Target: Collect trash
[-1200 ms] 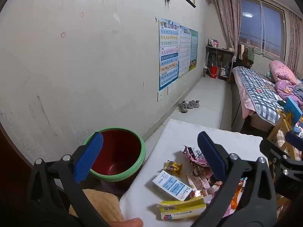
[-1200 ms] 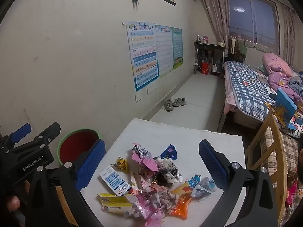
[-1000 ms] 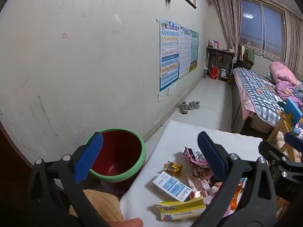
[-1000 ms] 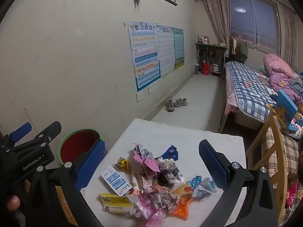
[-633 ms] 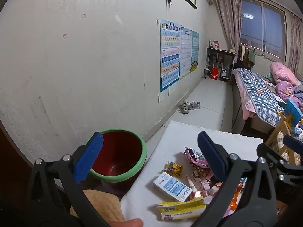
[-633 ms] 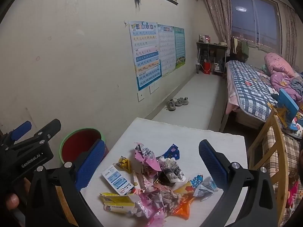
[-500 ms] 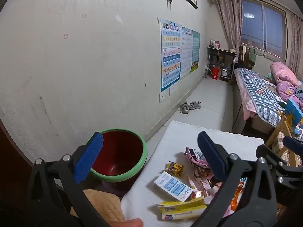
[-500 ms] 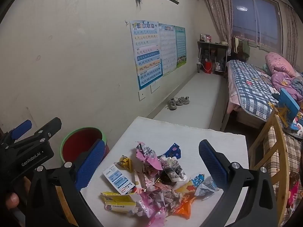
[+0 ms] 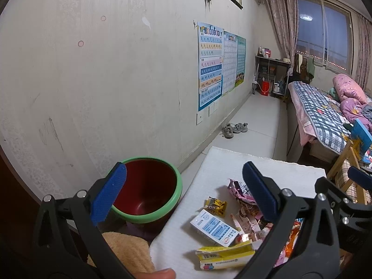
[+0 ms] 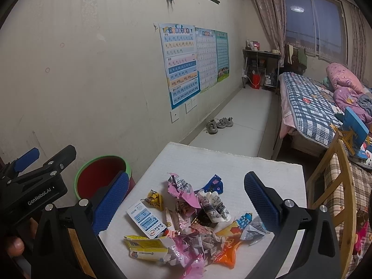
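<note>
A heap of crumpled snack wrappers [image 10: 197, 227] lies on the white table [image 10: 232, 165], with a white-and-blue carton [image 10: 146, 219] and a torn yellow box [image 10: 146, 247] at its left edge. A dark red bin with a green rim [image 9: 148, 190] stands off the table's left side. My left gripper [image 9: 183, 190] hangs open between the bin and the trash, holding nothing. My right gripper [image 10: 186, 202] is open too, above the heap, with nothing between its blue pads. The same carton [image 9: 214, 227] and yellow box [image 9: 224, 257] show in the left wrist view.
A wooden chair [image 10: 334, 186] stands at the table's right side, a bed with a checked blanket [image 10: 309, 111] beyond it. A pair of shoes [image 10: 218, 124] lies by the wall. A tan cloth [image 9: 125, 248] and a thumb [image 9: 153, 274] show at the bottom left.
Both views have drifted slightly; the trash, the bin and both open grippers keep their places.
</note>
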`<state>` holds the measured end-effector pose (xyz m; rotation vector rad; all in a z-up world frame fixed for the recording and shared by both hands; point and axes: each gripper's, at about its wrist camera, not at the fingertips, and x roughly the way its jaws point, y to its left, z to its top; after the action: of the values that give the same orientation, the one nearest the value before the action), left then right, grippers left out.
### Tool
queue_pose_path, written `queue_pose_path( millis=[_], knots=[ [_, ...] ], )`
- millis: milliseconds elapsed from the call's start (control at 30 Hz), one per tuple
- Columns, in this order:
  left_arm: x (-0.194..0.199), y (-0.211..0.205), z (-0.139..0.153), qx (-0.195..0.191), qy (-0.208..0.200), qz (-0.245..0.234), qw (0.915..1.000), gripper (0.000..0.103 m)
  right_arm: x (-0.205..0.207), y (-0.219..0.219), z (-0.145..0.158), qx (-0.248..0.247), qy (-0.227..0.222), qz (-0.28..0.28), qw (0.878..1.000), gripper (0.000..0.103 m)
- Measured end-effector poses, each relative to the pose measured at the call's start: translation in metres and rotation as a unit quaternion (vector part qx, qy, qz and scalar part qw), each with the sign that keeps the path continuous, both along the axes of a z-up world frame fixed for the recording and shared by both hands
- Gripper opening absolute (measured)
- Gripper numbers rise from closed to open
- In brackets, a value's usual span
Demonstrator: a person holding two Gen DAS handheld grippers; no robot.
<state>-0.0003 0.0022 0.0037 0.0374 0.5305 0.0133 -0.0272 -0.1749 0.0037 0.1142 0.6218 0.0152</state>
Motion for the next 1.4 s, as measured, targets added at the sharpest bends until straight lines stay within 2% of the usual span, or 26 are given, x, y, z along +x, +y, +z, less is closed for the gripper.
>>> queue_pose_path(
  millis=[1000, 1167, 1333, 1400],
  knots=[
    [-0.0045, 0.0031, 0.0049, -0.003, -0.006, 0.002, 1.0000, 0.098, -0.0031, 0.0077, 0.0077, -0.005, -0.004, 0.004, 1.000, 0.096],
    [-0.0069, 0.0065, 0.0061, -0.021, -0.014, -0.002, 0.9997, 0.098, -0.0028, 0.0082, 0.0079, -0.006, -0.004, 0.002, 1.000, 0.096],
    [-0.0068, 0.0056, 0.0075, -0.004, -0.027, 0.013, 0.9995, 0.098, -0.0029, 0.0083, 0.0081, -0.006, -0.004, 0.002, 1.000, 0.096],
    [-0.0073, 0.0076, 0.0075, -0.011, -0.028, 0.008, 0.9995, 0.098, -0.0025, 0.0085, 0.0087, -0.006, -0.004, 0.002, 1.000, 0.096]
  ],
)
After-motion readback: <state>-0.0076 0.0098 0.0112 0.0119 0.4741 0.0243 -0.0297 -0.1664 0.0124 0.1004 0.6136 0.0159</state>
